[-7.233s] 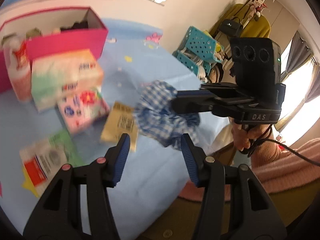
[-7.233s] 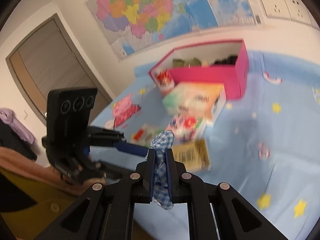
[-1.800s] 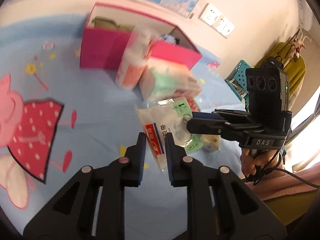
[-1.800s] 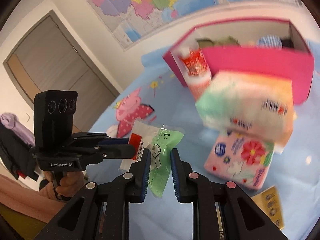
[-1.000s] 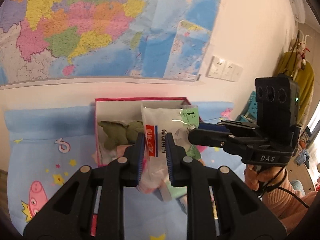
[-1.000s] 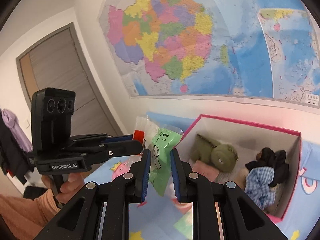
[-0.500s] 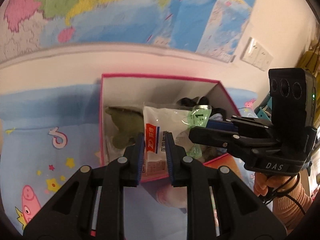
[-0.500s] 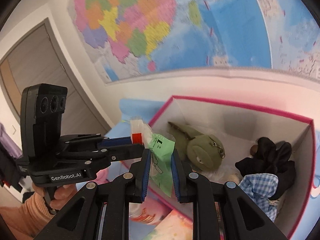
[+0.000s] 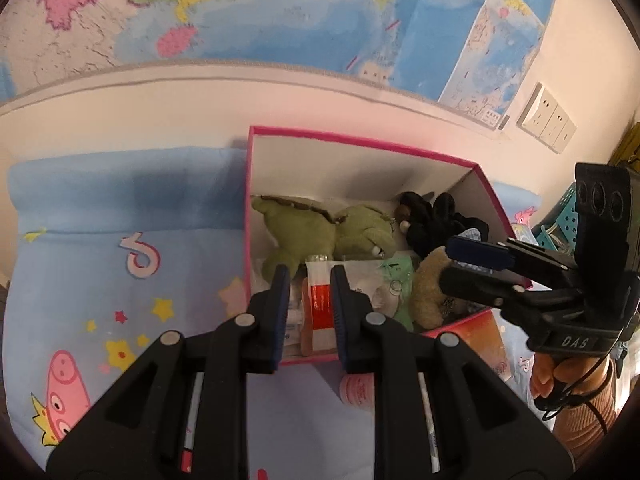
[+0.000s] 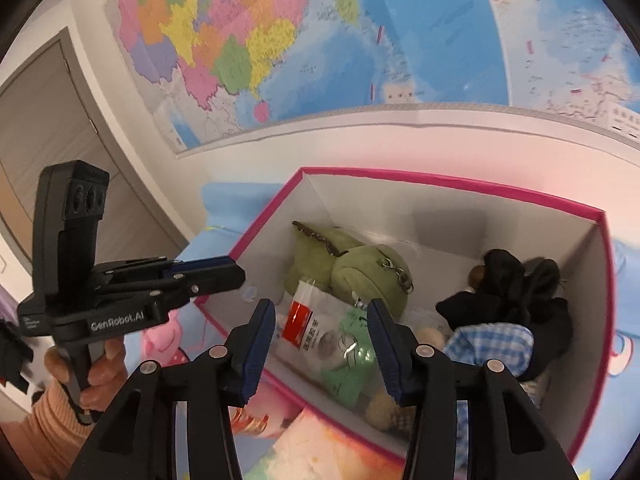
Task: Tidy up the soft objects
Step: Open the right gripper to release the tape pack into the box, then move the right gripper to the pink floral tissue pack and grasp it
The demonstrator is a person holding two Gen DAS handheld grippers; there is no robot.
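A clear plastic pouch (image 10: 320,334) with red, white and green print lies inside the pink box (image 10: 452,186), against a green plush dinosaur (image 10: 352,264). It also shows in the left wrist view (image 9: 320,300). My right gripper (image 10: 322,330) is open above it, jaws wide apart. My left gripper (image 9: 306,296) is open, jaws a little apart around the pouch's red end without pinching it. Black cloth (image 10: 516,284), a blue checked cloth (image 10: 496,346) and a tan plush (image 9: 430,292) lie in the box too.
The box (image 9: 360,142) stands on a blue cartoon-print sheet (image 9: 120,280) against a wall with a map (image 10: 360,40). A pink-capped bottle (image 9: 358,390) and packs lie just outside the box's near wall. Wall sockets (image 9: 546,118) are at the right.
Both grippers lowered the pouch into the box and opened. The pouch now rests inside, released.
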